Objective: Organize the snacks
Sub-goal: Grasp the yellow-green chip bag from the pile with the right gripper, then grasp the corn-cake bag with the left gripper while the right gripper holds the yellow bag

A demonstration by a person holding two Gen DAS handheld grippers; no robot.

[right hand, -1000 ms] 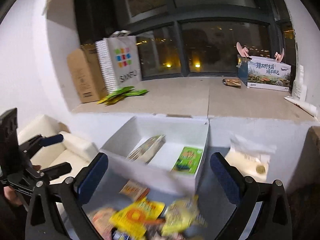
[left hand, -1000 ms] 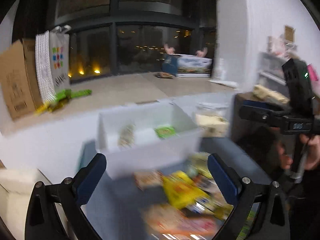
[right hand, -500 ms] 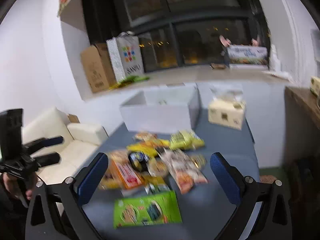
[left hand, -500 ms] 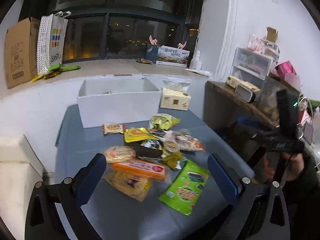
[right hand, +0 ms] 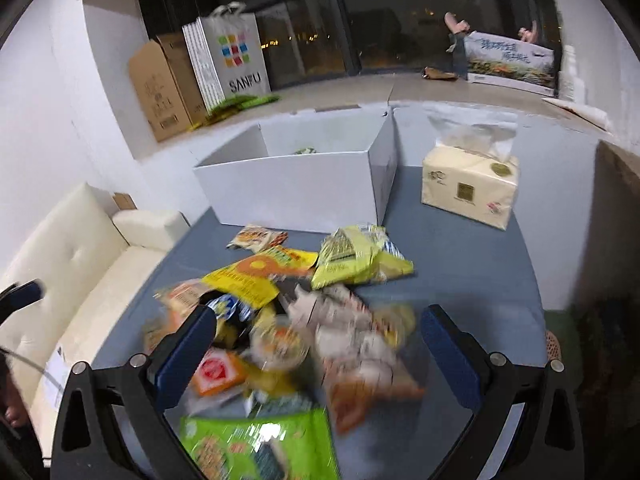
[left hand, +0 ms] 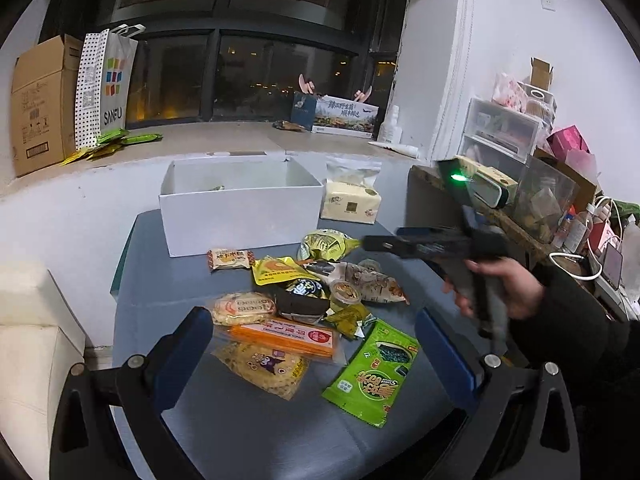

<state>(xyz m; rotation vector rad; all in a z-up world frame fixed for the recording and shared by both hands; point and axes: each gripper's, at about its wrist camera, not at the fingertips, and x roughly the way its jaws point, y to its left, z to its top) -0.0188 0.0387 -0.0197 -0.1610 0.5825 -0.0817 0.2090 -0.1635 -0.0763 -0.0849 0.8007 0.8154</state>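
In the left wrist view, the left gripper (left hand: 312, 354) fills the bottom of the frame with its two blue fingers spread wide apart and nothing between them. Above them, in the middle of the frame, a pile of snacks (left hand: 308, 300) lies on a grey-blue table (left hand: 168, 264). A green packet (left hand: 372, 376) lies at the lower right of the pile, an orange bar (left hand: 286, 338) just to its left, and a yellow pouch (left hand: 280, 270) higher up. Behind the pile, in the upper middle, stands an open white box (left hand: 240, 210) – only a small bit of a packet shows over its rim. A pack of tissues (left hand: 351, 200) stands just beside the box on the right. At the right of the frame a hand (left hand: 504, 288) holds the right gripper (left hand: 404, 243) over the far right edge of the pile; from here I cannot tell how its fingers stand.

In the right wrist view, the right gripper (right hand: 318, 354) shows its fingers wide apart at the bottom, holding nothing. The snacks (right hand: 288, 312) under it are blurred – the green packet (right hand: 256, 444) is at the bottom centre, the yellow pouch (right hand: 256, 276) in the middle. The white box (right hand: 296, 184) stands in the upper middle, with the tissues (right hand: 470, 182) to its right. A cream sofa (right hand: 76, 256) is at the left.
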